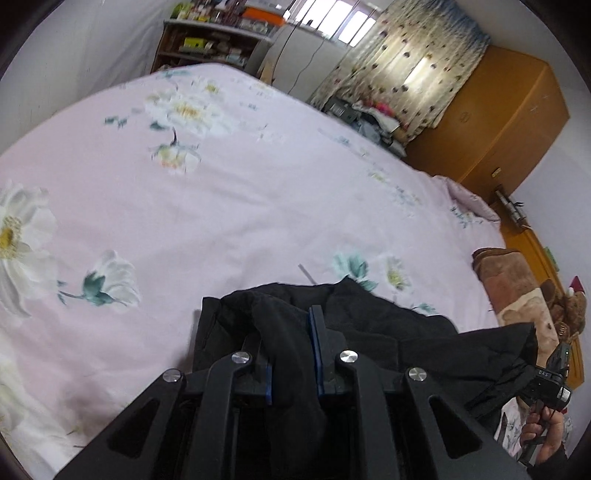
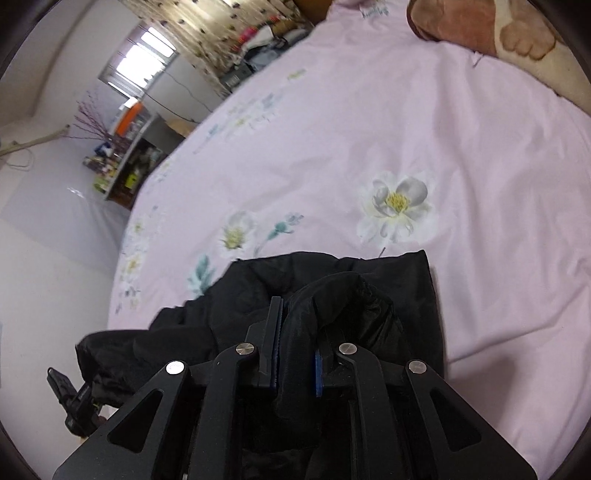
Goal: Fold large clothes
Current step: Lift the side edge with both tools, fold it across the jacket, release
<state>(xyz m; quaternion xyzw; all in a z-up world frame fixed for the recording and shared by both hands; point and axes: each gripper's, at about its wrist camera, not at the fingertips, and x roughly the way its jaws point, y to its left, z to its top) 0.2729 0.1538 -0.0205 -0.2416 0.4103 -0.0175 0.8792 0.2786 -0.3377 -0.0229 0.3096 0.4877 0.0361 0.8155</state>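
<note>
Left wrist: I see open pink bedsheet [image 1: 229, 206] ahead, wardrobe [image 1: 498, 122] far right. Left gripper [image 1: 291, 332] angled down, clamped on black garment [image 1: 388, 332].

Right wrist: sheet clear ahead, pillow [image 2: 480, 29] at far edge. Right gripper [image 2: 299, 325] pinches the garment's bunched fold.

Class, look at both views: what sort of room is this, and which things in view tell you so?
Most likely a bedroom: a wide bed under a pink flower-printed cover, a tall orange-brown wooden wardrobe, and a patterned window curtain.
</note>
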